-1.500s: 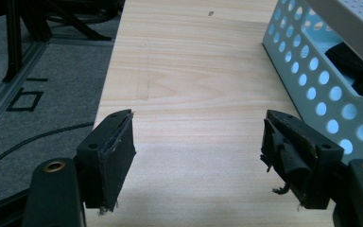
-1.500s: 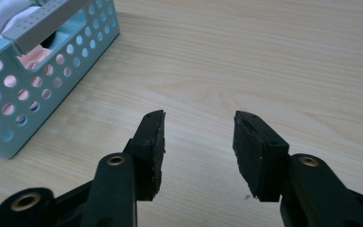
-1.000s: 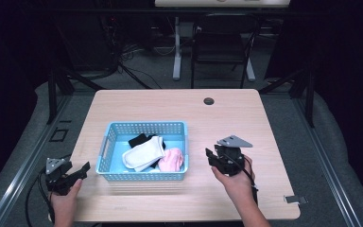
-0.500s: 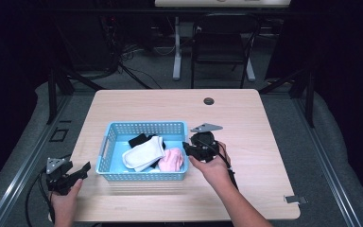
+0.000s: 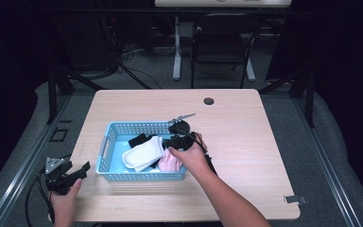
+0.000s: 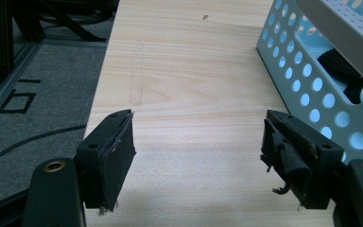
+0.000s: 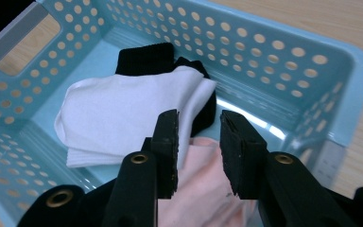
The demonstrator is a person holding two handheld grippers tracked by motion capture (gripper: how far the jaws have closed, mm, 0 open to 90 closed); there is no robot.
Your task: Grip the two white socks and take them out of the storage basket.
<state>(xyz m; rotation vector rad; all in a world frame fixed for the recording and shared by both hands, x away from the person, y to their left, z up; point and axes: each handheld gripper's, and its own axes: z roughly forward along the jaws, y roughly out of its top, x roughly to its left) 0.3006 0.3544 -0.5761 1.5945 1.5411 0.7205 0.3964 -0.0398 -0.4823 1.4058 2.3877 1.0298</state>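
The right claw (image 7: 197, 149), a little open and holding nothing, hangs above the soft pink sock (image 7: 203, 198) inside the blue plastic basket (image 7: 283, 61), likely to grab it. The left claw (image 6: 198, 161) waits wide open over the wooden bench (image 6: 189, 94).

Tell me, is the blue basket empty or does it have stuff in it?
Not empty. The blue basket holds a white sock, a black sock and a pink one.

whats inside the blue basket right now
Inside the blue basket: a white sock on top, a black sock partly under it, and a pink sock beneath the right tool. The socks cover much of the floor, so anything underneath is hidden.
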